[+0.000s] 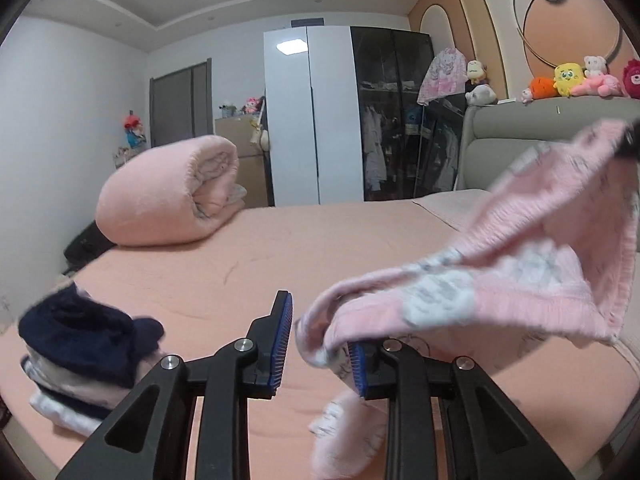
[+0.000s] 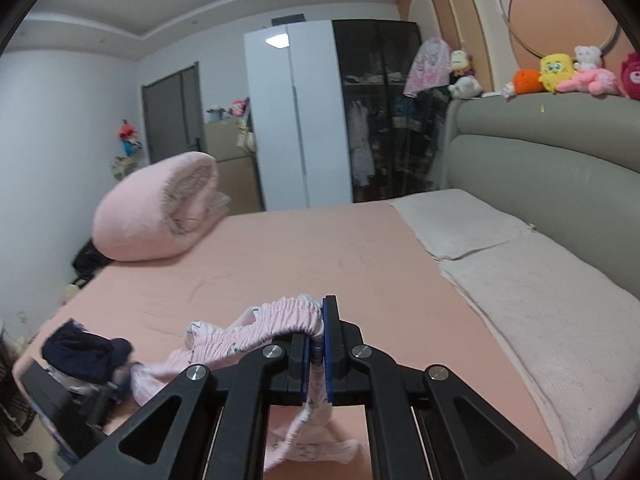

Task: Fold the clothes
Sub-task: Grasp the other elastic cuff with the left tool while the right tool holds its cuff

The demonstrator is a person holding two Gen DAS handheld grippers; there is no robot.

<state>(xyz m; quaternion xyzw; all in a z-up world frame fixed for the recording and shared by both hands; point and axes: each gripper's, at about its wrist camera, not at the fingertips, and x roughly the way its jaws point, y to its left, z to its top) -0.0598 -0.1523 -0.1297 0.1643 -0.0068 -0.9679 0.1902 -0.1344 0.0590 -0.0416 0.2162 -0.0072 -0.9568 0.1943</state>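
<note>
A pink garment with white print (image 1: 520,256) hangs in the air over the bed. In the right wrist view my right gripper (image 2: 318,330) is shut on its gathered elastic edge (image 2: 288,316), and the rest droops below the fingers. The left wrist view shows that same gripper as a dark tip (image 1: 629,141) holding the garment's top right corner. My left gripper (image 1: 318,332) is open; the garment's lower end drapes over its right finger (image 1: 357,368), and nothing sits between the pads. The view is motion-blurred.
A stack of folded clothes with a navy piece on top (image 1: 80,344) lies at the bed's near left corner. A rolled pink blanket (image 1: 168,192) sits far left on the pink sheet (image 1: 304,248). Pale pillows (image 2: 520,280) and a grey headboard (image 2: 560,160) stand on the right.
</note>
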